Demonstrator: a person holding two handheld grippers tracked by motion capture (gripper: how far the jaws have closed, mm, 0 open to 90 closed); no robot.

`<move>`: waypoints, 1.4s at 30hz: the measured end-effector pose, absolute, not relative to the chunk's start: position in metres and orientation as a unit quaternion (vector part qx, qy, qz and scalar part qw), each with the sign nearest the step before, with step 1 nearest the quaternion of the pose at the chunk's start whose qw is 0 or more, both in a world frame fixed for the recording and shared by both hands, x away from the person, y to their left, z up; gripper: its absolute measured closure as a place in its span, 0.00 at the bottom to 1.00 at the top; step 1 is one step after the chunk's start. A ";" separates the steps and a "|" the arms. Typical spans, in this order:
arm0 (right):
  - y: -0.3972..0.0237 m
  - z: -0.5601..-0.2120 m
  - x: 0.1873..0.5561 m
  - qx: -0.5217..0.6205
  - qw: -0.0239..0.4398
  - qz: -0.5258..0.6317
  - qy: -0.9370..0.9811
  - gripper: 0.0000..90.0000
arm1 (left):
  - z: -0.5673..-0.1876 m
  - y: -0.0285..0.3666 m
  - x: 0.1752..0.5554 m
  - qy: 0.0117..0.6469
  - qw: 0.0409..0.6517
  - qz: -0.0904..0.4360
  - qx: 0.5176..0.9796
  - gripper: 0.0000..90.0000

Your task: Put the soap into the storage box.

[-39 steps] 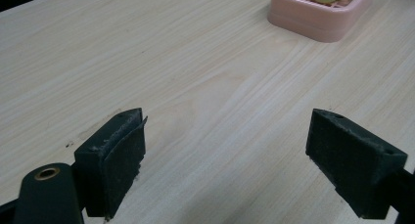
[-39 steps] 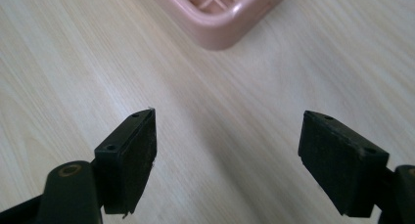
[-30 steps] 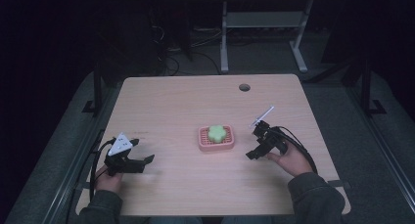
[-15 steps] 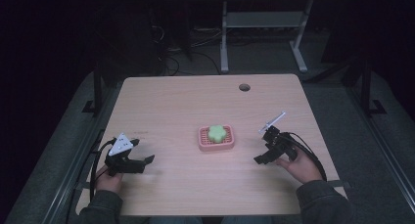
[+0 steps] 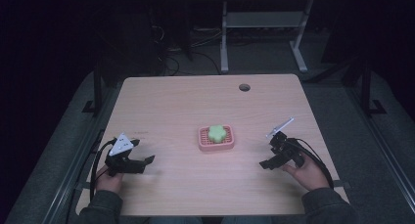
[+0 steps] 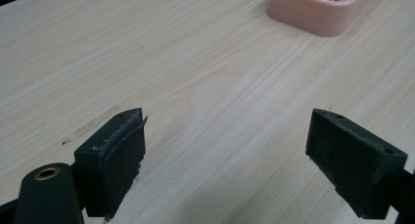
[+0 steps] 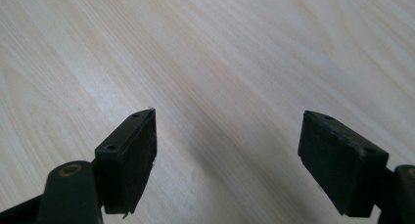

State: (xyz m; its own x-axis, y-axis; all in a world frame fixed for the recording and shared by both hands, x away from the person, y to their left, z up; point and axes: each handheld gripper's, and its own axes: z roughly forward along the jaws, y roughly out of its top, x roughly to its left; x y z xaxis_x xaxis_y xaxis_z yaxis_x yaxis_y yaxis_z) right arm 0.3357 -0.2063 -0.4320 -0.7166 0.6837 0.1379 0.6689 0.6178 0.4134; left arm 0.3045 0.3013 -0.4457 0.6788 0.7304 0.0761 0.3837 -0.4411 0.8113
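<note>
A pink tray (image 5: 216, 144) is seen near the middle of the wooden worktop (image 5: 195, 101), and a pale green, flower-shaped piece (image 5: 216, 132) is held inside it, resting on the tray's ribbed floor. The left gripper (image 5: 142, 161) is held low over the worktop's near left part, well apart from the tray, with its grey three-cornered plate turned upward and its cable looped beside the hand (image 5: 108, 179) that grips it. In the left gripper view its fingers (image 6: 113, 160) are shown spread wide, with bare wood grain between them and nothing pinched; a corner of the pink tray (image 6: 318, 11) is caught at the top edge of that view, with a sliver of the green piece above its rim. The right gripper (image 5: 268, 161) is held over the near right part of the worktop, to the right of the tray and apart from it, gripped by the other hand (image 5: 307, 171). Its fingers (image 7: 128, 158) are likewise shown spread in the right gripper view, with plain worktop between them and nothing grasped. A round hole (image 5: 244, 87) is cut into the worktop near its far edge. Beyond the worktop, a dark floor and the legs of a metal frame (image 5: 222, 35) are made out.
</note>
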 end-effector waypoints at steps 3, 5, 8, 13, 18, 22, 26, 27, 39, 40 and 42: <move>-0.210 -0.435 0.332 0.379 0.017 0.224 0.898 0.24 | -0.446 0.302 0.305 0.337 0.401 0.214 0.825 0.16; -0.213 -0.436 0.330 0.382 0.014 0.226 0.896 0.24 | -0.446 0.302 0.305 0.334 0.401 0.216 0.825 0.16; -0.218 -0.437 0.327 0.386 0.016 0.226 0.894 0.24 | -0.446 0.302 0.305 0.334 0.400 0.215 0.826 0.16; -0.224 -0.438 0.320 0.389 0.017 0.229 0.892 0.24 | -0.446 0.302 0.305 0.335 0.401 0.216 0.825 0.16; -0.231 -0.440 0.312 0.397 0.021 0.234 0.887 0.24 | -0.447 0.302 0.305 0.334 0.399 0.217 0.826 0.16; -0.235 -0.441 0.308 0.401 0.021 0.238 0.884 0.24 | -0.446 0.302 0.305 0.334 0.396 0.216 0.828 0.16; -0.241 -0.442 0.300 0.408 0.025 0.243 0.880 0.24 | -0.446 0.302 0.305 0.333 0.395 0.216 0.828 0.16; -0.241 -0.442 0.300 0.408 0.025 0.243 0.880 0.24 | -0.446 0.302 0.305 0.333 0.395 0.216 0.828 0.16; -0.245 -0.451 0.279 0.413 0.038 0.255 0.873 0.24 | -0.447 0.301 0.305 0.333 0.394 0.217 0.829 0.16; -0.244 -0.450 0.277 0.413 0.040 0.257 0.873 0.24 | -0.447 0.301 0.305 0.333 0.394 0.217 0.829 0.16; -0.243 -0.449 0.274 0.414 0.042 0.262 0.871 0.24 | -0.447 0.301 0.306 0.333 0.394 0.219 0.829 0.16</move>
